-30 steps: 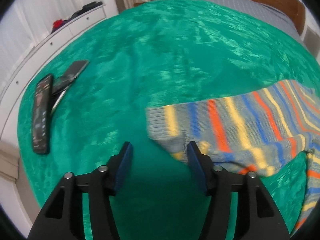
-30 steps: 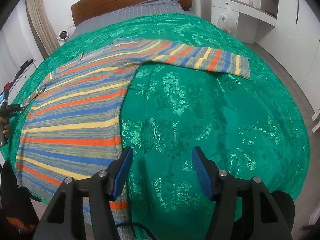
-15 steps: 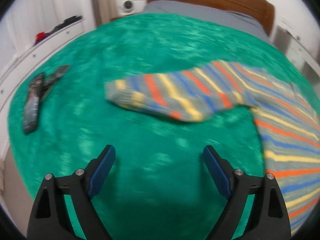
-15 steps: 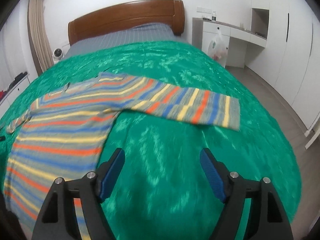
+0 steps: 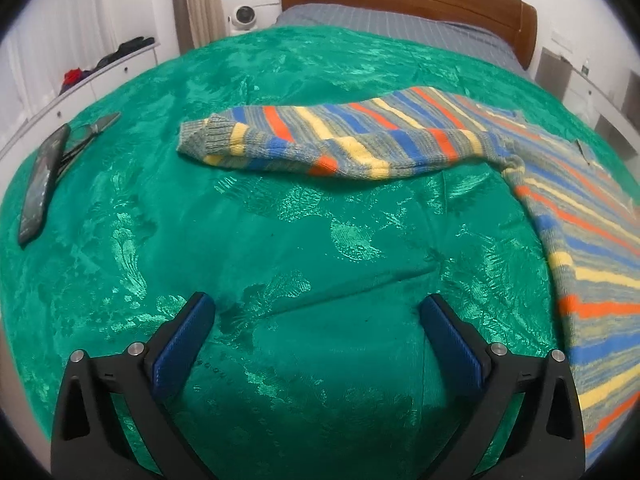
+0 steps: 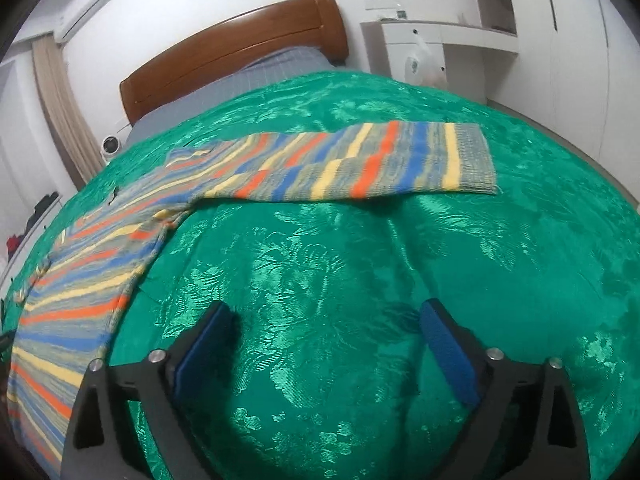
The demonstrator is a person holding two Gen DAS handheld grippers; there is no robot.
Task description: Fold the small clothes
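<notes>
Ahead of my left gripper [image 5: 316,320], the striped sweater [image 5: 400,140] stretches 1 sleeve across my view, cuff [image 5: 200,138] pointing left. Its jaws have just been opening and stand wide, nothing between them. My right gripper [image 6: 324,324] has likewise just been opening, empty, with the other cuff [image 6: 474,158] ahead and right. I judge each cuff should be pinched squarely, then carried inward along the sleeve's long axis.

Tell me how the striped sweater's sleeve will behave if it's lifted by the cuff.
The striped sweater looks like soft knit, so it will likely droop. Its sleeve already lies rumpled, so it probably folds easily. The green bedspread looks glossy, so the knit may slide.
</notes>
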